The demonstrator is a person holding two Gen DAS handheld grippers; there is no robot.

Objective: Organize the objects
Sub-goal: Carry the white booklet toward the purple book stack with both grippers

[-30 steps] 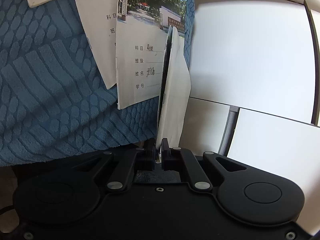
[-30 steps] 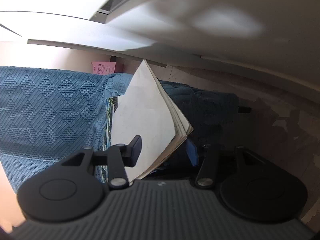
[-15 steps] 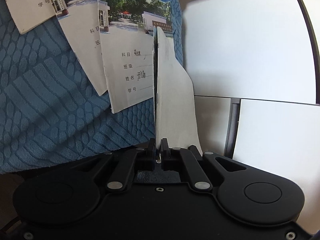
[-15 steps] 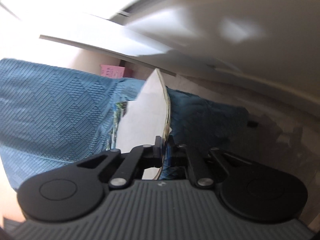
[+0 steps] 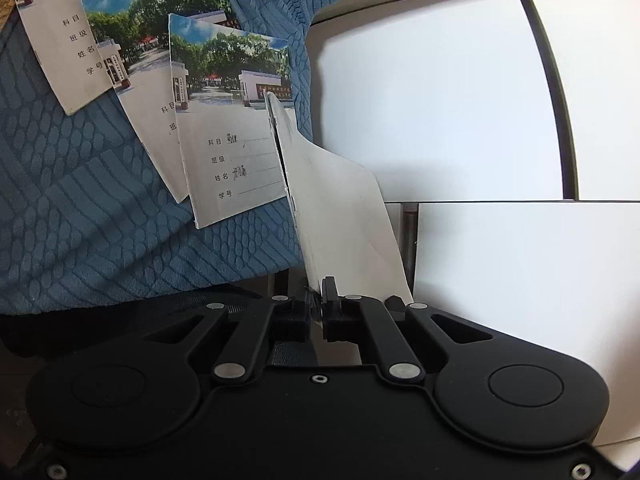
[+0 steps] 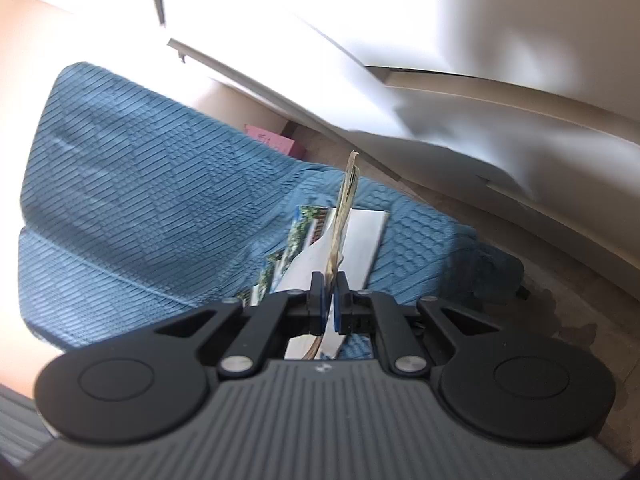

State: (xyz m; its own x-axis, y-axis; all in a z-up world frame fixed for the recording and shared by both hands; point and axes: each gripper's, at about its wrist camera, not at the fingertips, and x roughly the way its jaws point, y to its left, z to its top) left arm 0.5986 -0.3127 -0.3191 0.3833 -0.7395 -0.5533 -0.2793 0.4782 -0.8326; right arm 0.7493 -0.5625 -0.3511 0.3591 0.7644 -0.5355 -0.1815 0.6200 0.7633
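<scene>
Notebooks are the things in play, thin school exercise books with a photo of a gate building and trees across the top of each cover. One notebook (image 5: 340, 216) is held edge-on and lifted above the blue cloth, its lower edge pinched in the clenched jaws of the left gripper (image 5: 317, 304), with its plain white back cover facing right in the left wrist view. In the right wrist view the right gripper (image 6: 330, 300) has its jaws clamped on the same kind of book (image 6: 344, 216), seen nearly edge-on so that the yellowish page edges fan upward; whether it is the very same book the pictures do not settle. Three more notebooks lie flat and overlapping on the cloth: the nearest one (image 5: 232, 132) shows printed field labels 科目, 班级, 姓名 and 学号, with handwriting on the first and third lines too small to read. Behind it a second cover (image 5: 140, 72) is partly hidden, and a third (image 5: 60, 40) carries the same four labels, uncovered. A sign on the pictured building has characters too small to make out. All of these rest on a blue textured cloth (image 5: 80, 200) with a scale-like weave. White cabinet panels (image 5: 440, 100) fill the right side, and a small pink box (image 6: 272, 142) sits beyond the cloth's far edge.
</scene>
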